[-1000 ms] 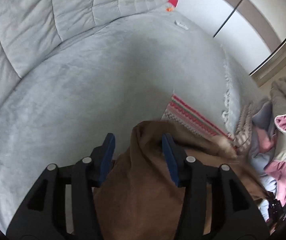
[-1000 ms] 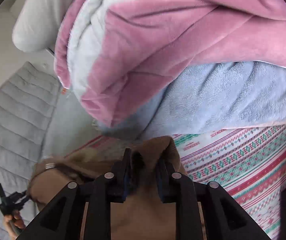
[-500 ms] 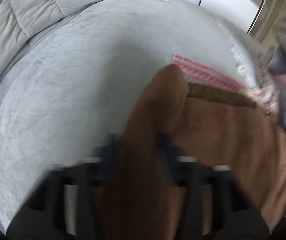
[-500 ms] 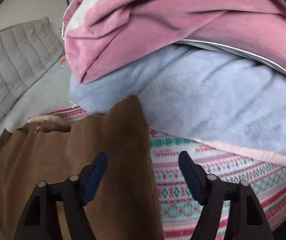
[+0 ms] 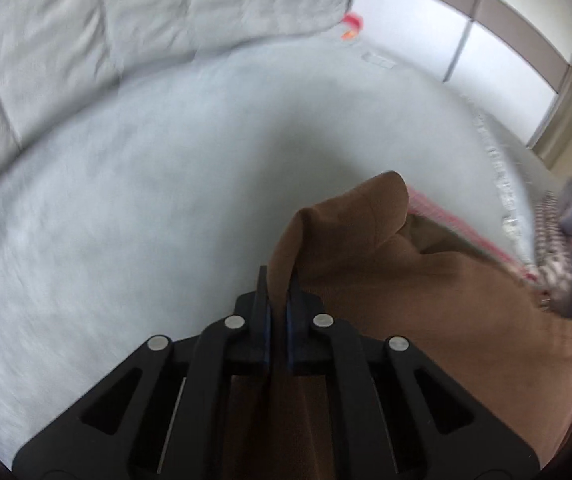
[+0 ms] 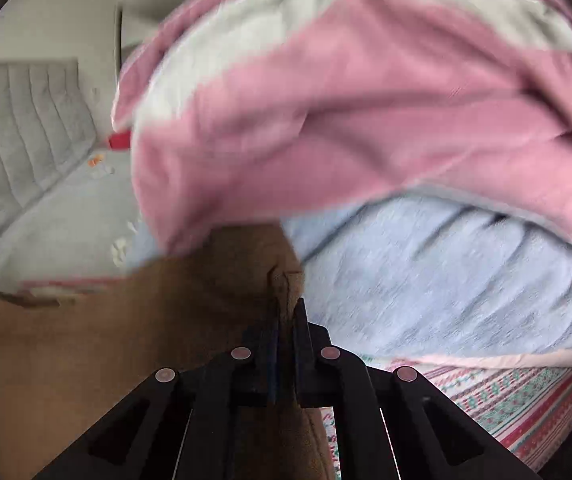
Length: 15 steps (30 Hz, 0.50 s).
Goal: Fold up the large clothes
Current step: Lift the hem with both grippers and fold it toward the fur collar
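A large brown garment [image 5: 425, 300] lies on a grey bed, spread to the right in the left wrist view. My left gripper [image 5: 277, 280] is shut on a raised fold at the garment's left edge. In the right wrist view the same brown garment [image 6: 106, 340] spreads to the left, and my right gripper [image 6: 286, 312] is shut on its right edge, close under a pile of bedding.
A pink and white blanket [image 6: 345, 100] and a light blue blanket [image 6: 445, 280] are heaped right ahead of the right gripper. A striped patterned cloth [image 6: 505, 400] lies under the garment. The grey bed surface [image 5: 146, 200] stretches left to a quilted headboard [image 5: 126, 20].
Both grippers have closed on the brown garment: the left on its left edge fold, the right, open half a second ago, on its right edge. Both views have shifted.
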Each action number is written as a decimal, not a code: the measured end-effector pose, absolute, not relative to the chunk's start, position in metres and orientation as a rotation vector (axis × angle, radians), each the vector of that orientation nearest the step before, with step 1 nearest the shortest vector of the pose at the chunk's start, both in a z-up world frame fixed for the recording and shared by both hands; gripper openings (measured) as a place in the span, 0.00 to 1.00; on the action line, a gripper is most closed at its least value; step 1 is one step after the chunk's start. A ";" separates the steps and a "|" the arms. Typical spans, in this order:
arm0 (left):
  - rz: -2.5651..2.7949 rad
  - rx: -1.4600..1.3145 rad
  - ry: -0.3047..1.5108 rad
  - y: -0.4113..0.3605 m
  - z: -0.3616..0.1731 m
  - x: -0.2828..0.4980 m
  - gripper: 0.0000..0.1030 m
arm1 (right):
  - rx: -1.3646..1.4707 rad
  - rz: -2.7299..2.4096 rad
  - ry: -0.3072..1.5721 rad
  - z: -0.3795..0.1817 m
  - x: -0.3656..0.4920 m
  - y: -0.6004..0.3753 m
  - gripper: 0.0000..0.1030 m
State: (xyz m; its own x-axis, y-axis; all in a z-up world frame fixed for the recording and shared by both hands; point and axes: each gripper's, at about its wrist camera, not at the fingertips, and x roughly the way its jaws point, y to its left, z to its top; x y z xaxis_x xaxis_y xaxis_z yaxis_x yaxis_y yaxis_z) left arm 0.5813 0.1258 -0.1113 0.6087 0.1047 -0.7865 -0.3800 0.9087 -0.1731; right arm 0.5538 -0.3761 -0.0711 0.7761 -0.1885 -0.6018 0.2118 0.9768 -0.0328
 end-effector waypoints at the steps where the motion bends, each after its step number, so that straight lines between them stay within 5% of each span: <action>1: 0.293 -0.344 0.875 0.128 -0.123 0.581 0.07 | 0.042 -0.220 0.684 -0.088 0.561 -0.377 0.05; 7: 0.312 -0.307 0.845 0.121 -0.131 0.581 0.10 | 0.111 -0.230 0.795 -0.125 0.583 -0.385 0.11; 12: 0.251 -0.342 0.867 0.132 -0.107 0.557 0.33 | 0.174 -0.237 0.849 -0.101 0.560 -0.401 0.40; 15: 0.239 -0.366 0.834 0.140 -0.077 0.517 0.36 | 0.217 -0.227 0.732 -0.058 0.496 -0.413 0.60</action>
State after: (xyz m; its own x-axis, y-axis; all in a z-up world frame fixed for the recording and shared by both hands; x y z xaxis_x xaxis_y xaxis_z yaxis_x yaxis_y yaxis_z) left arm 0.5171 0.1400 -0.0768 0.6507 0.0638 -0.7567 -0.3470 0.9113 -0.2215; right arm 0.4962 -0.4131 -0.0578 0.7214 -0.1279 -0.6806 0.2786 0.9534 0.1161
